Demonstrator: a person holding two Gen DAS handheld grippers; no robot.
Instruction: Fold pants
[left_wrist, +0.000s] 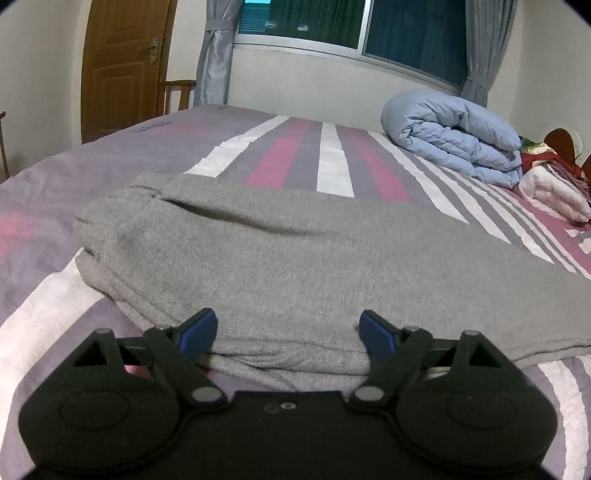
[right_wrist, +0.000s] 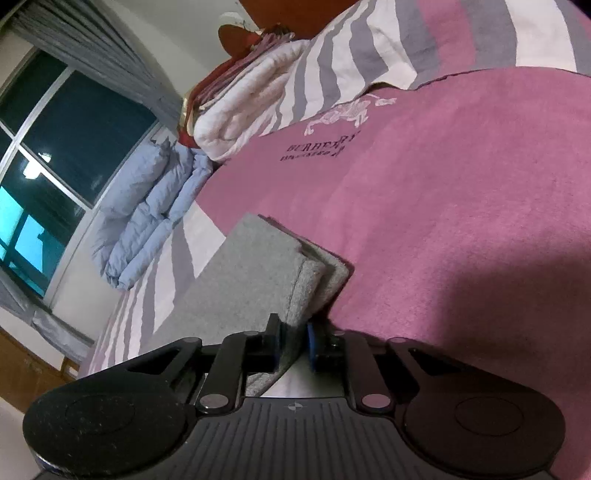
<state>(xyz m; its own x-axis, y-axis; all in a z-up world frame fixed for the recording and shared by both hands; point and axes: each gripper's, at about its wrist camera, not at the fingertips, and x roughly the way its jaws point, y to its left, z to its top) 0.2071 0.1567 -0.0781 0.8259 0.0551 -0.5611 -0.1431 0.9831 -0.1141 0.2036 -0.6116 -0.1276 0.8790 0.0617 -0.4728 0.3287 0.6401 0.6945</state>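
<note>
Right gripper (right_wrist: 293, 345) pinched tight on gray pants (left_wrist: 295, 266) edge. Left gripper (left_wrist: 287, 332) wide open, holding nothing; pants just ahead, lying long sideways across it.

Left gripper (left_wrist: 287, 330) spread wide against folded grey pants (left_wrist: 295, 258) on striped bed (left_wrist: 332, 162).

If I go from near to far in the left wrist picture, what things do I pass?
Left claw → gray pants → striped bedspread → window.
</note>
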